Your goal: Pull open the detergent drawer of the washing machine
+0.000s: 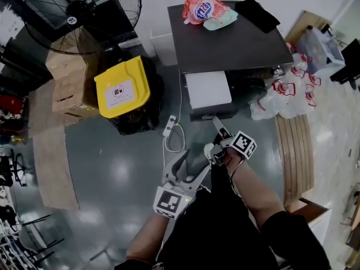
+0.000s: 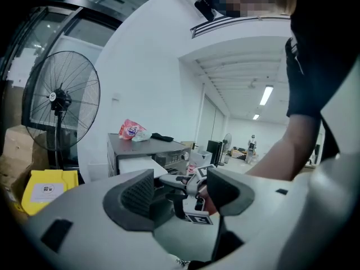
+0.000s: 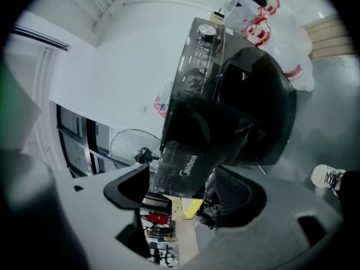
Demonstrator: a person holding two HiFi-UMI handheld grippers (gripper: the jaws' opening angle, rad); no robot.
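The dark grey washing machine (image 1: 230, 38) stands at the top middle of the head view. Its white detergent drawer (image 1: 208, 89) juts out of the front at the left side. It also shows in the left gripper view (image 2: 138, 165), and the drawer front with a brand name fills the right gripper view (image 3: 183, 159). Both grippers hover over the floor in front of the machine, clear of it. My left gripper (image 1: 194, 163) (image 2: 180, 193) is open with nothing between its jaws. My right gripper (image 1: 214, 136) (image 3: 183, 198) points toward the drawer and is open and empty.
A pink packet (image 1: 202, 7) and a black item (image 1: 256, 13) lie on the machine top. A yellow-lidded bin (image 1: 122, 87), cardboard boxes (image 1: 64, 77) and a fan (image 1: 84, 10) stand to the left. White plastic bags (image 1: 284, 94) and wooden slats (image 1: 295, 151) are at the right. A power strip (image 1: 170, 125) lies on the floor.
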